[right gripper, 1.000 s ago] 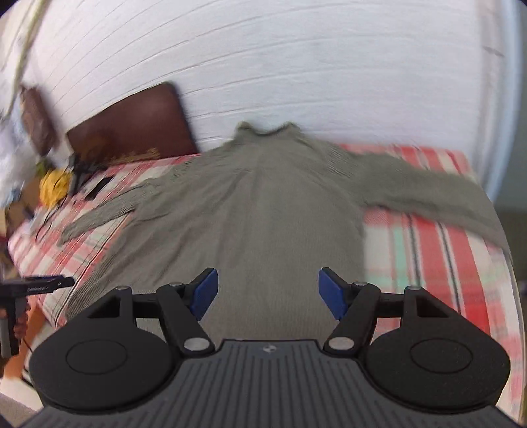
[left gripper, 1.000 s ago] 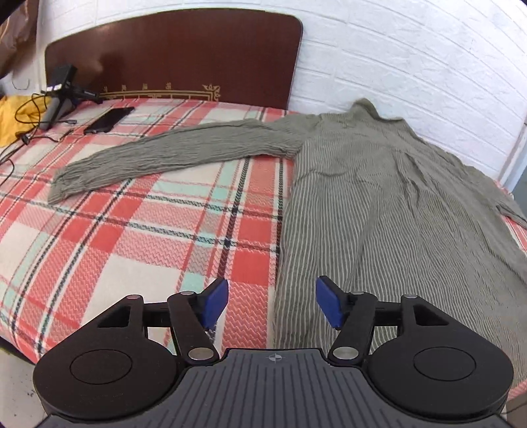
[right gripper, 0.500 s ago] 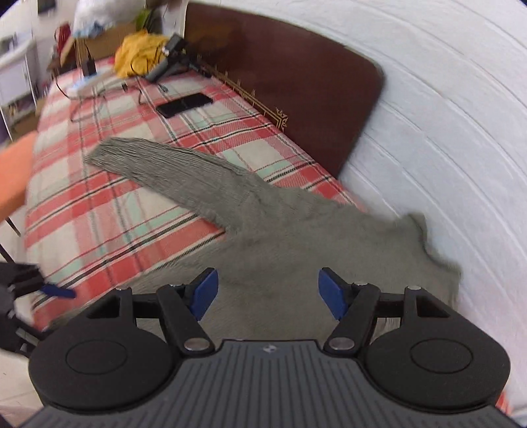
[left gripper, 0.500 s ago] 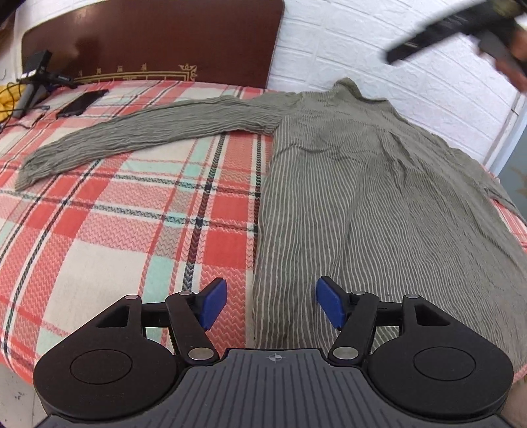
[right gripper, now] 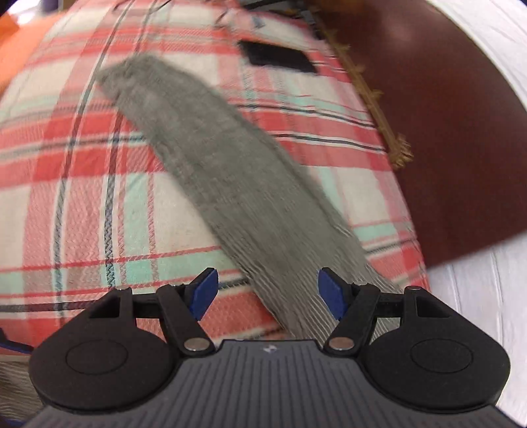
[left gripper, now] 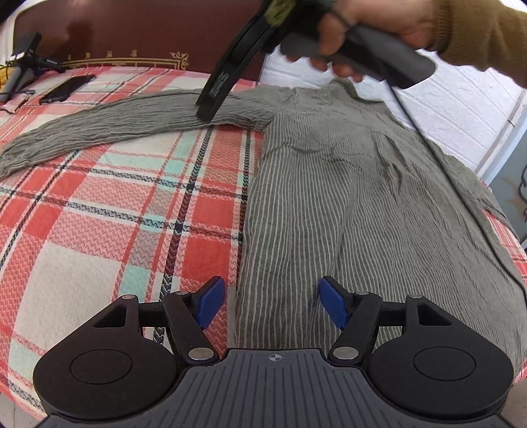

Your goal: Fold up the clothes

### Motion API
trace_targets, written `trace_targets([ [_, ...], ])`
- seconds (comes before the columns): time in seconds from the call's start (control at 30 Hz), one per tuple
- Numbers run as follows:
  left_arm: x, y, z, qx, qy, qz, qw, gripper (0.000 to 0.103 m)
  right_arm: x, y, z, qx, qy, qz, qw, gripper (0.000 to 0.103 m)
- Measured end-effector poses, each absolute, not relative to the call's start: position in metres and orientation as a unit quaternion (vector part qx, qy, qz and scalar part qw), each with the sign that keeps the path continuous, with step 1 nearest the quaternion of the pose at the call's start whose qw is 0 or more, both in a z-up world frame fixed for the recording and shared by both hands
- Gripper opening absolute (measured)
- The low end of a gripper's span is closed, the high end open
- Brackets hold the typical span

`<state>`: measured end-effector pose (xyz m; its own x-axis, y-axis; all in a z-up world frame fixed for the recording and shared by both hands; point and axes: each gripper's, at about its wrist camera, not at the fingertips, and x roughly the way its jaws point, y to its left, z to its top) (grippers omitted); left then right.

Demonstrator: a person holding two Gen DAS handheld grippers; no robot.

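Left wrist view shows you have barely started: the grey striped garment [left gripper: 346,197] lies spread flat on the plaid bedspread [left gripper: 98,230], body toward the right of the bed, collar at the far edge against the white wall, and its long sleeve [left gripper: 131,121] stretched out to the far left. No fold shows anywhere in it. By my reading, all the folding is left to do: both sleeves brought in, then the body doubled.

Your left gripper [left gripper: 270,304] hovers over the near hem of the garment with its blue pads spread wide and nothing between them. Your right gripper [right gripper: 266,291] is likewise released, its jaws apart and empty; its own view is blurred, but the sleeve [right gripper: 230,171] runs from under it away toward the cuff at the far left. In the left view you can see your right hand [left gripper: 362,29] carrying that gripper above the sleeve near the shoulder, so I judge the sleeve is your first target. Whether the tool touches the cloth I cannot tell.

As for containers, none shows in either view: no basket, drawer or box to receive the folded piece. A dark phone [left gripper: 66,89] and a small stand with cables [left gripper: 26,56] lie on the bed at the far left, before the brown headboard [left gripper: 131,33], well apart from the cuff.
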<state>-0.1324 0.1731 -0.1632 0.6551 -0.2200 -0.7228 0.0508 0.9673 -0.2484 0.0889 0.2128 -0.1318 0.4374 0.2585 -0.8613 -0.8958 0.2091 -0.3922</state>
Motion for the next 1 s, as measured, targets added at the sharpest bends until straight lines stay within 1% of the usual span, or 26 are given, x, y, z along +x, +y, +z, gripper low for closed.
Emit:
trace_targets([
  [0.17, -0.133, 0.176, -0.164, -0.113, 0.406, -0.075, 0.904, 0.077, 0.083, 0.230, -0.156, -0.505, 0.303, 0.409, 0.697, 0.071],
  [0.37, -0.132, 0.176, -0.164, -0.114, 0.405, -0.072, 0.904, 0.077, 0.084, 0.243, -0.167, -0.492, 0.254, 0.388, 0.737, 0.070],
  [0.43, -0.131, 0.176, -0.164, -0.112, 0.406, -0.069, 0.905, 0.076, 0.083, 0.248, -0.171, -0.495, 0.237, 0.383, 0.743, 0.069],
  [0.47, -0.131, 0.175, -0.164, -0.109, 0.406, -0.067, 0.905, 0.075, 0.082, 0.250, -0.172, -0.496, 0.233, 0.384, 0.743, 0.062],
  [0.5, -0.131, 0.174, -0.164, -0.107, 0.406, -0.064, 0.905, 0.074, 0.082, 0.252, -0.172, -0.495, 0.237, 0.387, 0.741, 0.035],
  [0.53, -0.131, 0.173, -0.163, -0.105, 0.406, -0.062, 0.906, 0.053, 0.086, 0.255, -0.172, -0.489, 0.257, 0.391, 0.736, 0.009],
  [0.57, -0.131, 0.172, -0.163, -0.101, 0.407, -0.062, 0.906, 0.018, 0.090, 0.256, -0.169, -0.477, 0.280, 0.392, 0.736, 0.006],
  [0.6, -0.130, 0.172, -0.164, -0.110, 0.412, -0.068, 0.902, 0.003, 0.095, 0.254, -0.163, -0.461, 0.290, 0.392, 0.741, 0.006],
  [0.63, -0.130, 0.173, -0.164, -0.118, 0.416, -0.073, 0.899, 0.000, 0.099, 0.251, -0.153, -0.444, 0.293, 0.394, 0.750, 0.006],
  [0.77, -0.128, 0.172, -0.156, -0.125, 0.411, -0.075, 0.900, 0.000, 0.122, 0.227, -0.103, -0.351, 0.310, 0.391, 0.792, 0.006],
  [0.87, -0.126, 0.164, -0.141, -0.127, 0.392, -0.098, 0.906, 0.000, 0.144, 0.197, -0.063, -0.271, 0.317, 0.374, 0.828, 0.006],
  [1.0, -0.120, 0.137, -0.117, -0.113, 0.359, -0.135, 0.917, 0.000, 0.171, 0.135, -0.022, -0.152, 0.321, 0.348, 0.868, 0.006],
])
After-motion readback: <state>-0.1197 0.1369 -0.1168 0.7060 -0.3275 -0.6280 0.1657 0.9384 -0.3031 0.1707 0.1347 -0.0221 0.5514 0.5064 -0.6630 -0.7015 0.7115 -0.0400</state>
